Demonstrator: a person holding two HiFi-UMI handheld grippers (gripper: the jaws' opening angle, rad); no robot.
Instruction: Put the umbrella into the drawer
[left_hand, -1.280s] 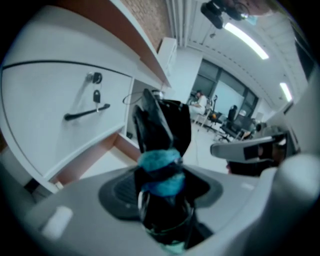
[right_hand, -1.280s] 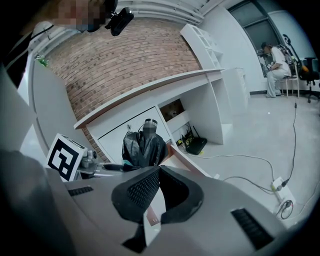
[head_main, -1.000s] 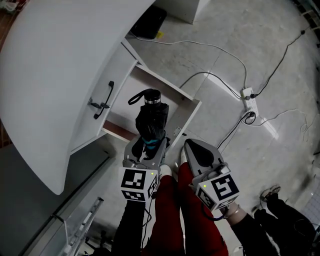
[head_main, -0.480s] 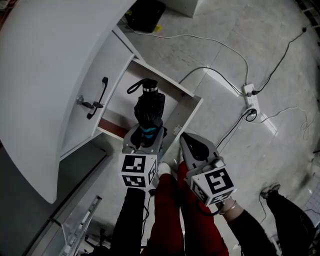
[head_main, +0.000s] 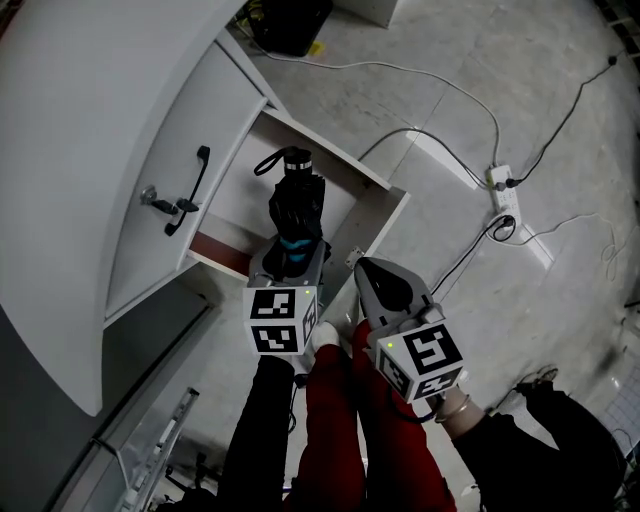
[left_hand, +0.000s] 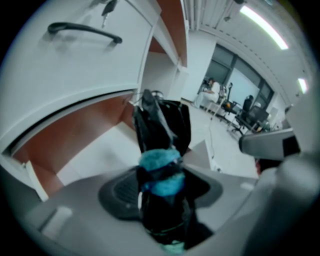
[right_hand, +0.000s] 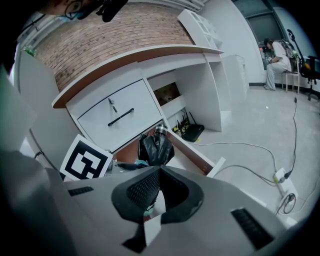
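Observation:
A folded black umbrella (head_main: 297, 205) with a blue strap and a silver-ringed handle end sticks out of my left gripper (head_main: 290, 255), which is shut on its lower part. It hangs tilted over the open white drawer (head_main: 385, 215), with the handle end pointing into it. In the left gripper view the umbrella (left_hand: 162, 125) fills the space between the pads of the left gripper (left_hand: 162, 190), with the drawer's floor behind it. My right gripper (head_main: 368, 268) hovers just right of the drawer's near corner, jaws together and empty. The right gripper view shows the umbrella (right_hand: 156, 149) ahead of the right gripper (right_hand: 159, 172).
Above the open drawer is a closed drawer front with a black handle (head_main: 195, 185) and a key. A power strip (head_main: 500, 195) and cables lie on the floor to the right. A black box (head_main: 290, 20) sits at the back. The person's legs (head_main: 335, 420) stand below the grippers.
Both grippers have sunk. The left one has carried the umbrella lower, closer to the open drawer. The grip on the umbrella is unchanged.

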